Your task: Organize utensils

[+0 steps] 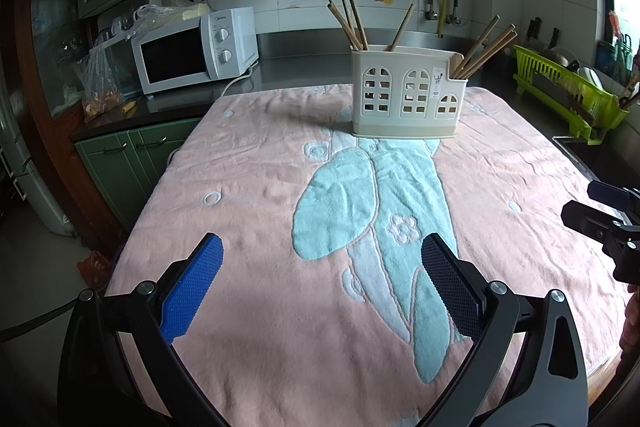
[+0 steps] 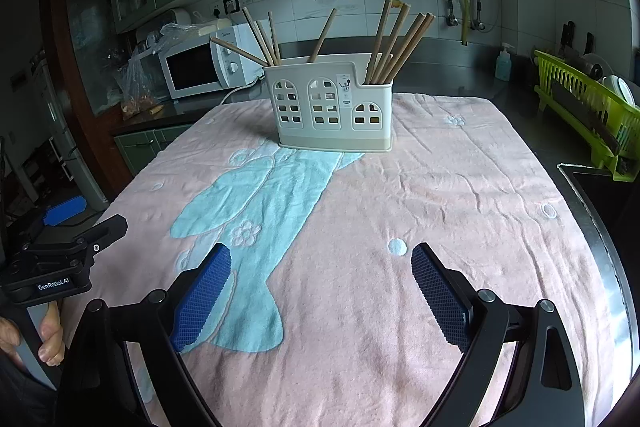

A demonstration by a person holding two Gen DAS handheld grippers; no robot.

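Note:
A cream plastic utensil holder with arched window cut-outs stands upright at the far side of the pink towel; it also shows in the right wrist view. Several wooden chopsticks lean in its left compartments and several more chopsticks in its low right compartment, also seen from the right wrist. My left gripper is open and empty, low over the near part of the towel. My right gripper is open and empty, also near the front, well short of the holder.
The pink towel with a pale blue pattern covers the table. A white microwave and bags sit on the counter at back left. A green dish rack stands at right by the sink edge.

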